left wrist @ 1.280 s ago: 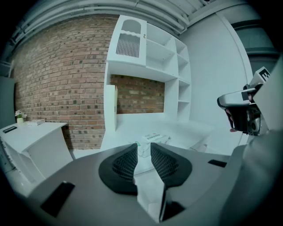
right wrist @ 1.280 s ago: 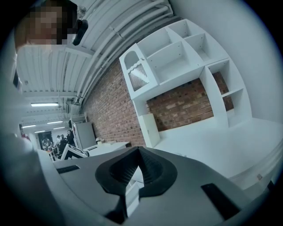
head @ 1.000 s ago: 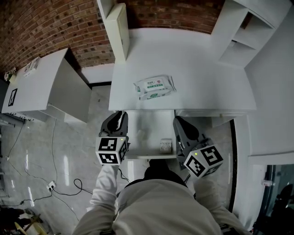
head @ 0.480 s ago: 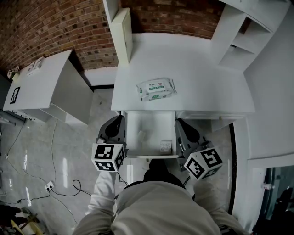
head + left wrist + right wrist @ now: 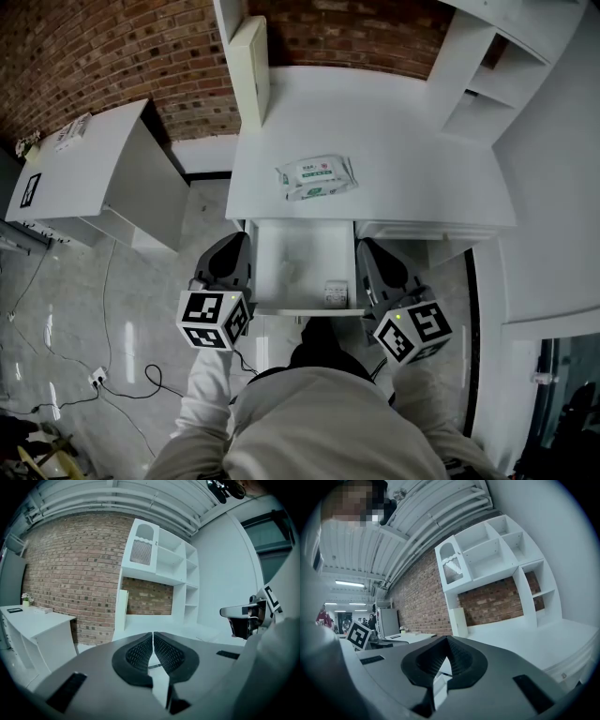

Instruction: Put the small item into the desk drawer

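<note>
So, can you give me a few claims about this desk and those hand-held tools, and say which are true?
1. The drawer of the desk stands open. True.
2. The pack of wipes lies inside the drawer. False: it lies on the desktop, behind the drawer.
3. A small item sits in the drawer, near its front edge on the right side. True.
4. The left gripper has its fingers spread wide. False: they are closed together, with nothing between them.
5. The wall behind the desk is bare brick. True.
</note>
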A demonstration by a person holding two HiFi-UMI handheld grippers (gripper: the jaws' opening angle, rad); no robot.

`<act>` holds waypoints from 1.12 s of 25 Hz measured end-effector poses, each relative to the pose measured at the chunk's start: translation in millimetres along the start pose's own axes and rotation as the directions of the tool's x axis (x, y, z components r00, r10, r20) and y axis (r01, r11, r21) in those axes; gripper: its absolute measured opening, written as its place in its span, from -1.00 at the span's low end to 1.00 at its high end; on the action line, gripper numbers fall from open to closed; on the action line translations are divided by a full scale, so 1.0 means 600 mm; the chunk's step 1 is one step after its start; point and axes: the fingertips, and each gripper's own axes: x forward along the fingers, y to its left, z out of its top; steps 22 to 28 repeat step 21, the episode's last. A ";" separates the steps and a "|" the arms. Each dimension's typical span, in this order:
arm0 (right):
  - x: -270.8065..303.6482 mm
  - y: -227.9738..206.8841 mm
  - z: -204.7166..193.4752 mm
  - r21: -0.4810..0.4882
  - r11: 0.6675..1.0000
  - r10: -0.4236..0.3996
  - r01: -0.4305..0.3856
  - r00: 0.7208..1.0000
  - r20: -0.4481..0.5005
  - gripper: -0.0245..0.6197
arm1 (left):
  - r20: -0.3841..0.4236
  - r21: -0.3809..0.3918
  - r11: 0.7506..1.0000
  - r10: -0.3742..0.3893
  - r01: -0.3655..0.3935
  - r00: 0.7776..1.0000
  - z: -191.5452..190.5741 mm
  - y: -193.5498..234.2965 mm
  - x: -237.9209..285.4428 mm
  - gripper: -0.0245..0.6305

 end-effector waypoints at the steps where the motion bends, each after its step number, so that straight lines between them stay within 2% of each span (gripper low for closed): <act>1: -0.002 0.001 0.000 -0.005 1.000 0.000 0.000 1.000 -0.001 -0.84 | 0.002 0.003 1.000 -0.001 0.001 1.000 0.002 -0.001 -0.002 -0.85; 14: -0.025 0.002 -0.006 -0.033 0.999 -0.018 0.018 1.000 -0.010 -0.84 | 0.012 -0.013 1.000 -0.021 0.021 1.000 0.008 -0.013 -0.012 -0.85; 28: -0.015 0.006 -0.007 -0.049 0.999 -0.012 0.011 1.000 -0.015 -0.84 | 0.003 0.012 1.000 -0.026 0.026 1.000 0.006 -0.010 -0.007 -0.85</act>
